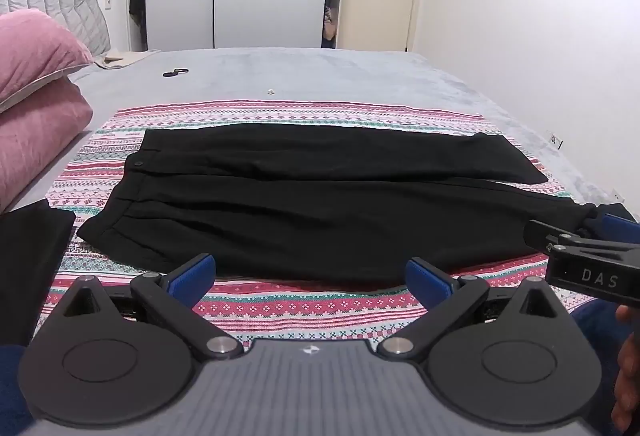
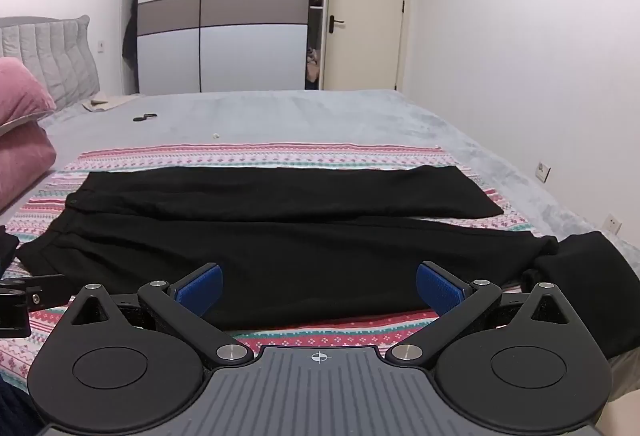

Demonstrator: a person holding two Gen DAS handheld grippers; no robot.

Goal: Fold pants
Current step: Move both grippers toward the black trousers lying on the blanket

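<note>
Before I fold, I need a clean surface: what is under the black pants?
The black pants lie flat on a striped patterned cloth, spread over a grey bedcover. The cloth directly beneath the pants is covered and cannot be checked.

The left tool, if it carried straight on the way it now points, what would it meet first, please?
Most likely the black pants spread on the patterned blanket. The left tool stands open and tilts downward, with the near trouser edge just ahead of its pads; depth is uncertain, so it might touch the blanket strip first.
</note>
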